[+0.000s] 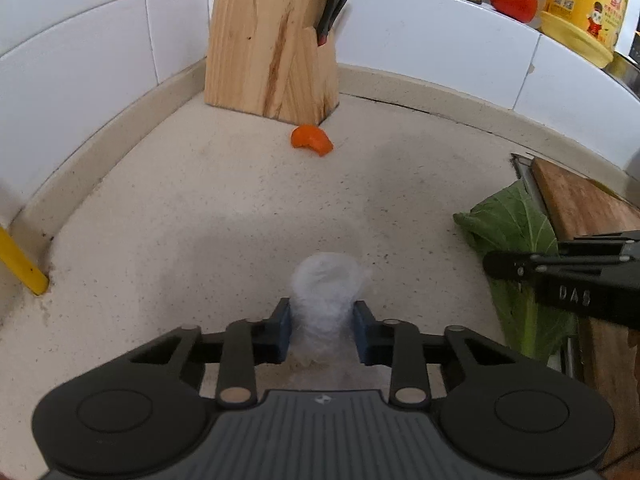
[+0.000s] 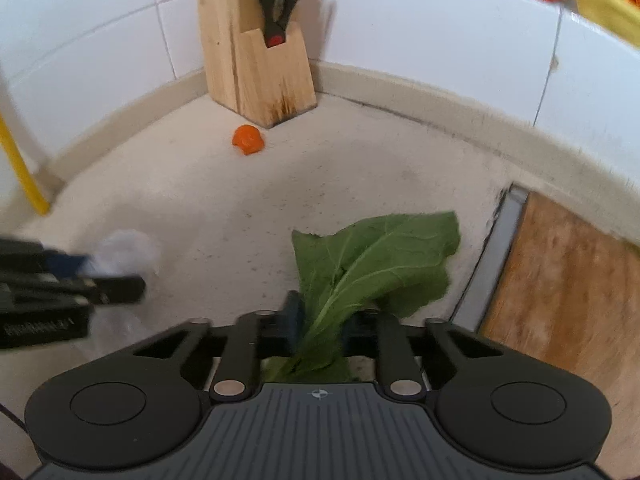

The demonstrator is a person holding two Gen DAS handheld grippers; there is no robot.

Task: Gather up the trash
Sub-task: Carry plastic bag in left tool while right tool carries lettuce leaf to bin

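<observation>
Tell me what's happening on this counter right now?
A person is clearing scraps off a kitchen counter with two handheld tools. The left tool is shut on a crumpled wad of clear plastic wrap; the right tool is shut on the stalk of a green leaf. An orange peel piece lies untouched by the wooden knife block.

I get soft, even indoor light, with faint shadows pooling on the worktop (image 1: pixel 240 200) beside the knife block (image 1: pixel 272 40). Walls bow at my fisheye edges, and my right view smears with motion blur left of the block.
</observation>
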